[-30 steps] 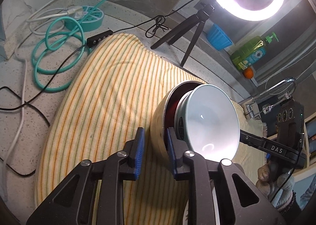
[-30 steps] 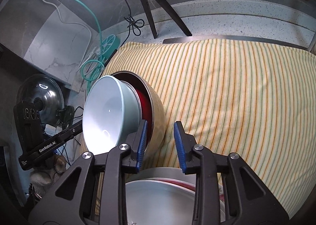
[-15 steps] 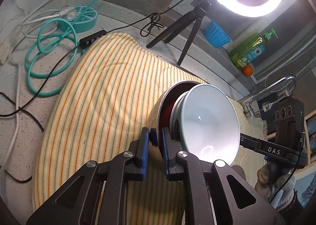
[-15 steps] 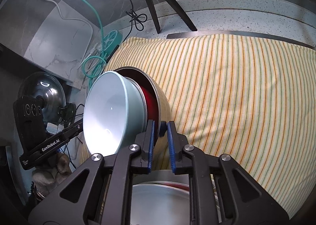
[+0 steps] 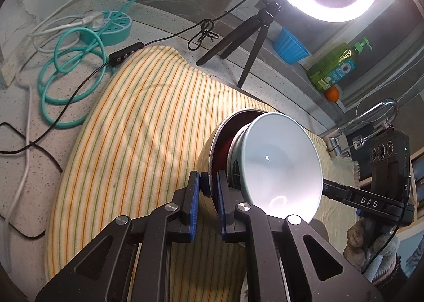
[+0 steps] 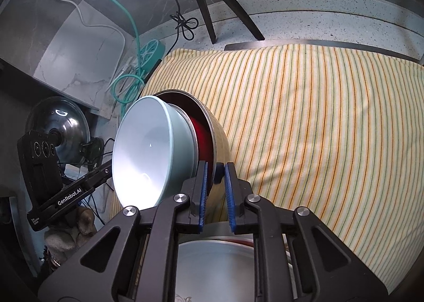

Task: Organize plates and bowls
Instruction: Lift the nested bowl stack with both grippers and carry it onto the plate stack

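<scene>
— Yellow-striped cloth (image 5: 137, 143) as landmark: where are the bowls?
— Above its near edge, tipped on their side: pale blue ceramic bowl (image 5: 281, 166) nested in a red-lined cream metal bowl (image 5: 212, 148).
— Left gripper (image 5: 205, 190)?
— Clamped on the cream bowl's rim, blue pads either side of the wall.
— Right gripper (image 6: 215, 182)?
— Pinching the same rim from the opposite side. Below it, off the cloth's near edge, a round grey plate (image 6: 212, 267).
</scene>
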The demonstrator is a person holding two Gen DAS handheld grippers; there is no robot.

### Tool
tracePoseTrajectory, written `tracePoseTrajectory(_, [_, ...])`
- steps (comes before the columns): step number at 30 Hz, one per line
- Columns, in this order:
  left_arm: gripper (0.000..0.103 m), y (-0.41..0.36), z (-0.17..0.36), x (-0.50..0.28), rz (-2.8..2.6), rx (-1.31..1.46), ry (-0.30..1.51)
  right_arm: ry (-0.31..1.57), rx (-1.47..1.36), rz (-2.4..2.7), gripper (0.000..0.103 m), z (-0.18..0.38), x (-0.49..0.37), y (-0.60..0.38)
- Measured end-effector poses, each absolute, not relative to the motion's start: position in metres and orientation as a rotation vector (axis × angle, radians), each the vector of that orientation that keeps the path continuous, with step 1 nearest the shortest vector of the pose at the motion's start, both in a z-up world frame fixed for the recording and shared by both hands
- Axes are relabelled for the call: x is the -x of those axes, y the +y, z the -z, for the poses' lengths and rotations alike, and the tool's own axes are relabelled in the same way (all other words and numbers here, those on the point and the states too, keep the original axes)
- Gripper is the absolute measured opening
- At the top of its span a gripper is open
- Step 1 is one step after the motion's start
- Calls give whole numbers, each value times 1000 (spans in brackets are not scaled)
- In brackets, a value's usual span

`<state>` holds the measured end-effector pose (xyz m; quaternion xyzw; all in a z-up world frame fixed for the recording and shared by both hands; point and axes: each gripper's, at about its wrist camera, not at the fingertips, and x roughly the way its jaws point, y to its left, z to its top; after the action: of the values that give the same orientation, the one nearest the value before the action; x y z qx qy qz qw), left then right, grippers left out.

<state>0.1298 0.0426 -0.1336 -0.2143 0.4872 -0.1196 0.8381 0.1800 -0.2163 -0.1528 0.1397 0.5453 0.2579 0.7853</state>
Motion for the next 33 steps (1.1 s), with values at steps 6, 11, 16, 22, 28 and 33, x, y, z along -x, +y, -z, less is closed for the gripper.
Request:
tracePoseTrajectory(6, [10,42,123,-122,253,456,1008,1162,-312,-568,14,144,-172,-221])
tracePoseTrajectory(11, [10,40,110,-113,259,459,983,1147,-317,-577,14,134,-163,-226])
tracePoseTrajectory(16, [10,36,98,-104,260,450,958,1126,-322,-583,14,122,-152,-232])
tracePoseTrajectory(22, [10,31,83,-90,268,443,928,1105,-333,-592,14,111,-138,-240])
tracePoseTrajectory(28, [11,23,72,-78,279,438,906,1091,-339,-596,14,102,-122,-252])
tracePoseTrajectory(33, [11,12,64,-66,291,430,891,1082,-349,-594,14,96,-107,-265])
